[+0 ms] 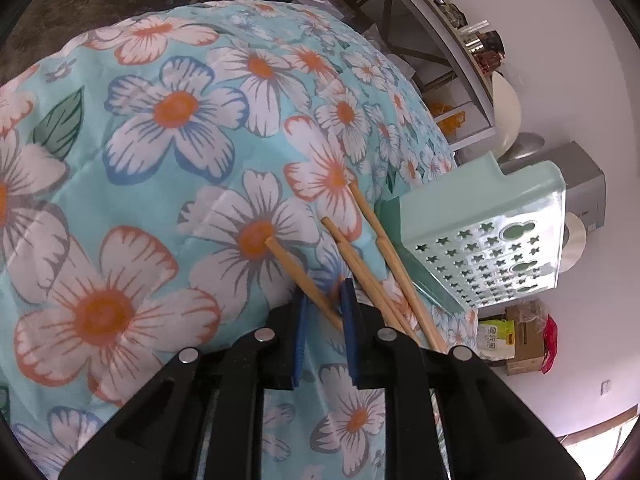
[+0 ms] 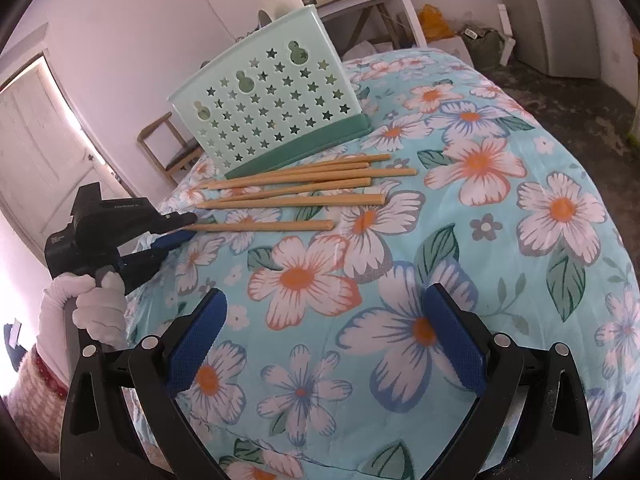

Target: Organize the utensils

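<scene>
Here the left tool (image 1: 324, 300) pinches the nearest chopstick's (image 1: 300, 276) thin end; right tool (image 2: 320, 328) spread

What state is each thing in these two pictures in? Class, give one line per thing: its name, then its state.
Left gripper: jaws nearly closed around one chopstick's end.
Nearest chopstick: flat on the cloth, apart from the rest.
Other chopsticks: lying loose beside the holder.
Utensil holder: upright, nothing visible inside.
Right gripper: open, empty, above the cloth.
Floral cloth: spread over the table.
</scene>
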The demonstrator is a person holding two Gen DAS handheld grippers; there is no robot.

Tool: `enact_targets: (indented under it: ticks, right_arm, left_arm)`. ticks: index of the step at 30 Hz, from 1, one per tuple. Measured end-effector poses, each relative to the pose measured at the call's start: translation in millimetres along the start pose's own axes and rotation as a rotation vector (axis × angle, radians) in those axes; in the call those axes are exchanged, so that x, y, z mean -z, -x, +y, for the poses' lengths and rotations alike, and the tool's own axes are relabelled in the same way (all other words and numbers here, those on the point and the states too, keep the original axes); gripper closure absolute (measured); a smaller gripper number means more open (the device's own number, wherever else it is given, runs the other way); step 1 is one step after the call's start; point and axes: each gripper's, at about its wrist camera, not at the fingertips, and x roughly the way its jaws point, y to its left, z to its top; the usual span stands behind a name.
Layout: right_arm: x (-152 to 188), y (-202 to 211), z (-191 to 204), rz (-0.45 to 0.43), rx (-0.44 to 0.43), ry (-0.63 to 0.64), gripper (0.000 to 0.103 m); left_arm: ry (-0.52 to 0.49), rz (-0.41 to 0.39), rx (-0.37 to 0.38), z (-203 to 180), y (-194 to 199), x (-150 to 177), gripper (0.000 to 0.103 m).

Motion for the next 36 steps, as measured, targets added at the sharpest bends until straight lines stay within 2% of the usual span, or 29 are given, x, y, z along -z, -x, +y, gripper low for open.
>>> enact_targets:
  ticks: [4, 6, 8, 10, 13, 15, 17, 19, 26, 34, 36]
  right_arm:
    - [-14, 1, 3, 0.071, 0.001, 0.006, 0.009]
    - [-23, 7, 7, 0.056, 0.002, 0.033, 0.019]
    - [-38, 14, 19, 0.010, 0.029, 0.101, 0.024]
    - [-52, 15, 31, -0.016, 0.014, 0.157, 0.031]
    - [-69, 5, 51, -0.020, 0.001, 0.260, 0.046]
    - [-76, -12, 68, -0.009, -0.007, 0.347, 0.060]
    - [-81, -38, 85, 0.040, -0.023, 0.441, 0.073]
    - [-80, -57, 96, 0.075, -0.019, 0.516, 0.080]
    - [-71, -113, 123, 0.184, 0.048, 0.770, 0.082]
    - [-70, -129, 135, 0.210, 0.085, 0.842, 0.082]
    - [-71, -133, 144, 0.209, 0.084, 0.848, 0.078]
  left_arm:
    - [-0.066, 0.022, -0.006, 3, 13, 3, 0.087]
    - [-0.112, 0.028, -0.010, 5, 20, 5, 0.087]
    - [-0.161, 0.034, -0.013, 8, 27, 5, 0.087]
    - [-0.215, 0.028, -0.028, 11, 36, 6, 0.086]
    - [-0.261, 0.023, -0.039, 15, 43, 5, 0.086]
    - [-0.285, 0.022, -0.039, 17, 43, 5, 0.086]
    - [-0.293, 0.022, -0.031, 19, 42, 5, 0.085]
    - [-0.300, 0.020, -0.024, 19, 41, 5, 0.085]
    - [-0.325, 0.028, 0.010, 21, 37, 4, 0.085]
    - [-0.339, 0.034, 0.023, 22, 37, 3, 0.085]
    - [-0.339, 0.036, 0.024, 22, 37, 3, 0.085]
